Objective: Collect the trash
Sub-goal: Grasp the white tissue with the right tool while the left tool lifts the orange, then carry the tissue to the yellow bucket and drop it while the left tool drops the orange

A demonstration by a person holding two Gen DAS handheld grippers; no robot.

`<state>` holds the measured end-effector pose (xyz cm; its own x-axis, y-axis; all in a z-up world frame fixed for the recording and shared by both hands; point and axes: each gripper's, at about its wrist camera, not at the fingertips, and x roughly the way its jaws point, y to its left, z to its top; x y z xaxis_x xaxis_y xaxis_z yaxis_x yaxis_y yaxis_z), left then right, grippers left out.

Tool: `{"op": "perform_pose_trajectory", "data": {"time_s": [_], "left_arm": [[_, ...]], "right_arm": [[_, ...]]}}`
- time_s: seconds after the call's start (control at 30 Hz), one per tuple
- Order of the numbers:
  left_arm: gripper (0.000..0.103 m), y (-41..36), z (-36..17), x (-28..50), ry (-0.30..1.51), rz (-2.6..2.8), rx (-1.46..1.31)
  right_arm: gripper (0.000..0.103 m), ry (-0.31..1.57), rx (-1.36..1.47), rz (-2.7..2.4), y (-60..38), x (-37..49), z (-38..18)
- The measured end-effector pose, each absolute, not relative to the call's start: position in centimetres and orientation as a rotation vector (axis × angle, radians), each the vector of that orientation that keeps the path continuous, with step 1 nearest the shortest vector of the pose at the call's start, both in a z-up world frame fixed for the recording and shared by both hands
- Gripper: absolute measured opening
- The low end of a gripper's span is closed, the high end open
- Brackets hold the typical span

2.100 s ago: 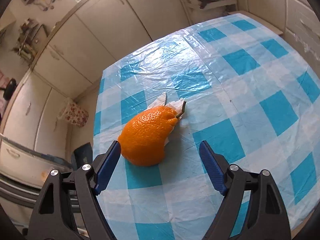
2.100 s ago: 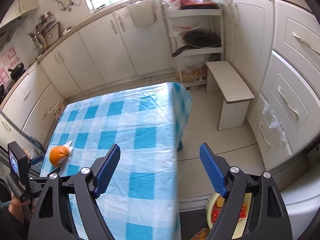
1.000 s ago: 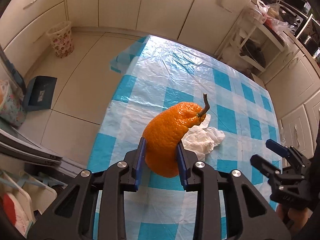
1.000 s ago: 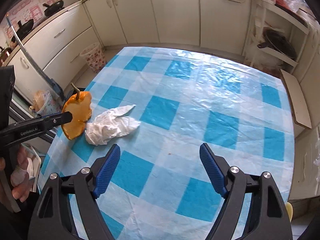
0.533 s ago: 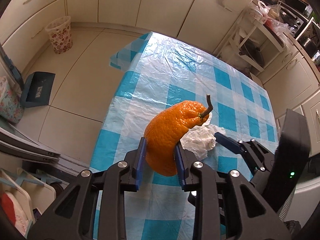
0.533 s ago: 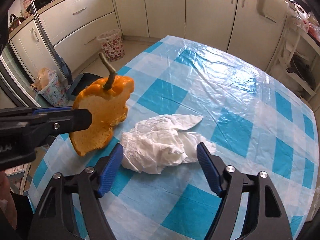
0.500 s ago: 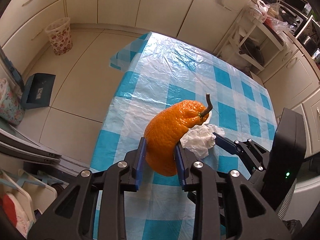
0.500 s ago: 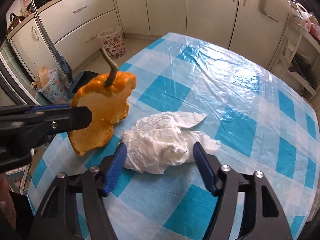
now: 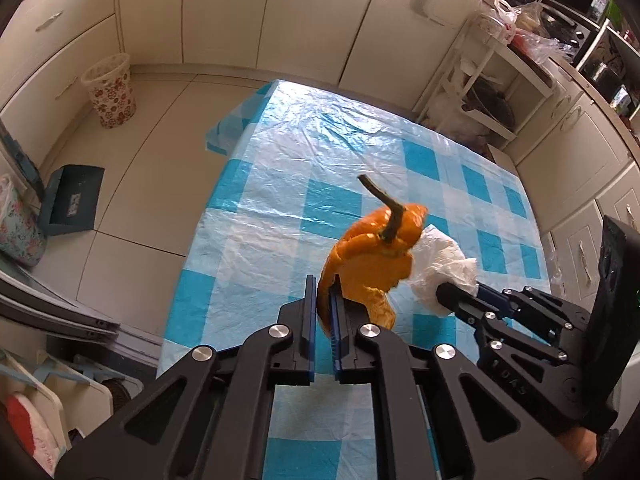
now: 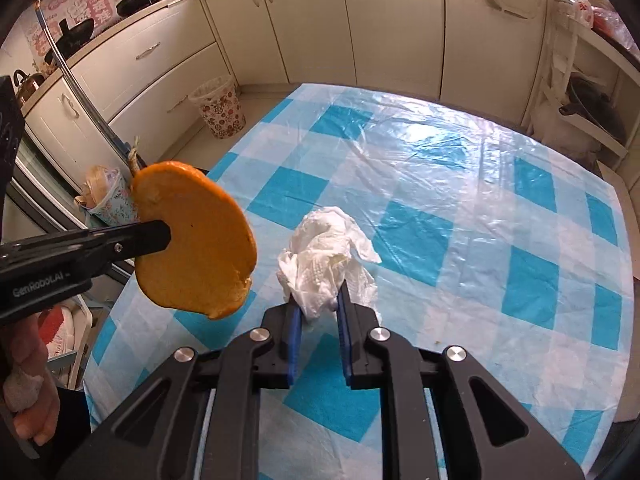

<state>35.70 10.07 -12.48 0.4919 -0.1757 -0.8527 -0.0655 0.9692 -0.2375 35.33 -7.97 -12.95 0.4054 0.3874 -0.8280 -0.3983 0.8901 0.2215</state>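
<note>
My left gripper is shut on a large orange peel with a brown stem, held above the near left part of the table. The peel also shows in the right wrist view, pale inner side facing the camera. My right gripper is shut on a crumpled white tissue, just off the blue-and-white checked tablecloth. In the left wrist view the tissue sits just right of the peel, with the right gripper on it.
A floral waste basket stands on the floor by the cabinets, also in the left wrist view. A blue dustpan lies on the floor. A floral bag and a shelf rack with pans flank the table.
My right gripper has closed on the tissue and raised it slightly. The peel in my left gripper has turned, and the jaws have squeezed closer.
</note>
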Motion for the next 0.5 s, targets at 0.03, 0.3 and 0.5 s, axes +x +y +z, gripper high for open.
{"op": "perform_pose_trajectory", "data": {"time_s": [0.03, 0.3, 0.5], "left_arm": [[0.006, 9.6, -12.3, 35.6, 1.052, -0.082, -0.246], [0.006, 4.3, -11.1, 34.9, 1.008, -0.22, -0.199], [0.006, -1.6, -10.2, 33.6, 0.981, -0.366, -0.15]], "right_arm": [[0.017, 1.036, -0.011, 0.489, -8.7, 35.1, -12.6], [0.017, 1.0, 0.008, 0.397, -17.1, 33.2, -10.3], [0.017, 1.01, 0.025, 0.285, -25.4, 30.9, -9.9]]}}
